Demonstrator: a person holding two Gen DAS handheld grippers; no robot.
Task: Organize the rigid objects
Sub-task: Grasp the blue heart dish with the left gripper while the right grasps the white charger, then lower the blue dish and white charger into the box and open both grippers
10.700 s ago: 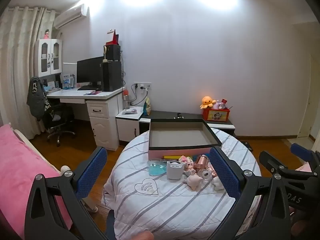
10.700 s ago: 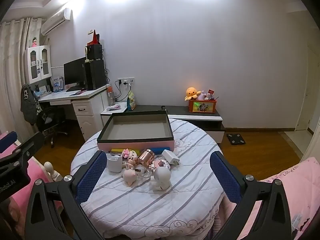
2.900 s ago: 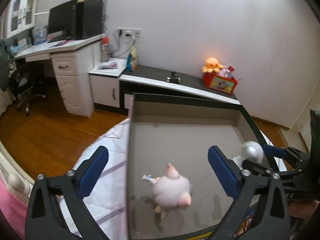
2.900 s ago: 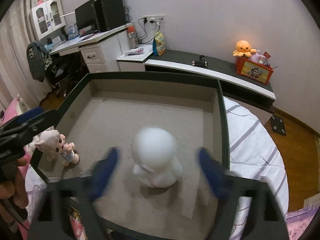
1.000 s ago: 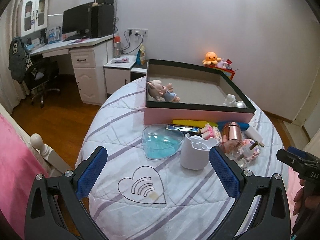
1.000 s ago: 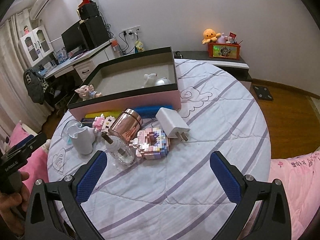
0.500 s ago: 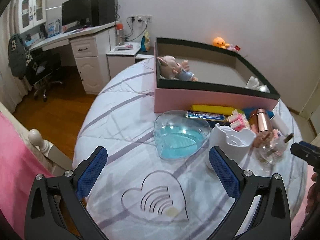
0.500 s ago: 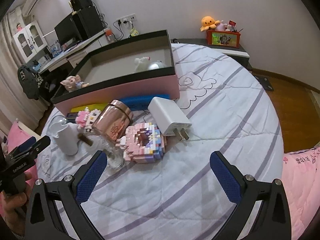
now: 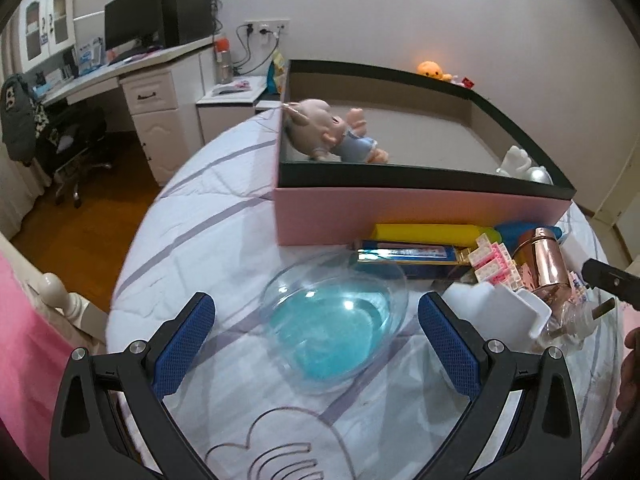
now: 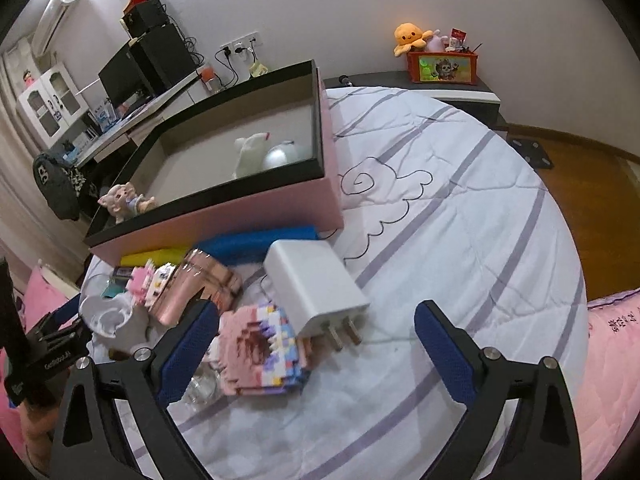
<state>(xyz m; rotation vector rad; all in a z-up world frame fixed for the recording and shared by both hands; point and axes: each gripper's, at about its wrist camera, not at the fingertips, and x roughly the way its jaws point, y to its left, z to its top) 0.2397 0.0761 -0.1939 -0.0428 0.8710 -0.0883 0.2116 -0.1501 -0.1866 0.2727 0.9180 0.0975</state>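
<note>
Left gripper (image 9: 313, 338): fingers spread wide, holding nothing, hanging over the clear heart-shaped dish.
Heart-shaped dish (image 9: 334, 330): transparent with a blue bottom, lies on the striped surface (image 9: 208, 208) between the blue pads, touching neither.
Box (image 9: 420, 210): pink walls, black rim, stands behind the dish; inside, a pig doll (image 9: 332, 136) lies at its left end and a white figure (image 9: 516, 160) at its right end.
Clutter in front of the box: yellow block (image 9: 424, 232), blue-and-gold packet (image 9: 404, 254), pink brick toy (image 9: 494, 260), white cup (image 9: 496, 306), copper can (image 9: 546, 256), all close together.
Right gripper (image 10: 316, 332): fingers wide apart, empty, poised around the white charger.
White charger (image 10: 312, 286): lies on the surface, prongs toward the camera, just beside the pink brick frame (image 10: 262, 350); the left pad is near that frame, the right pad well apart from the charger.
Blue block (image 10: 260, 242): lies along the foot of the box.
</note>
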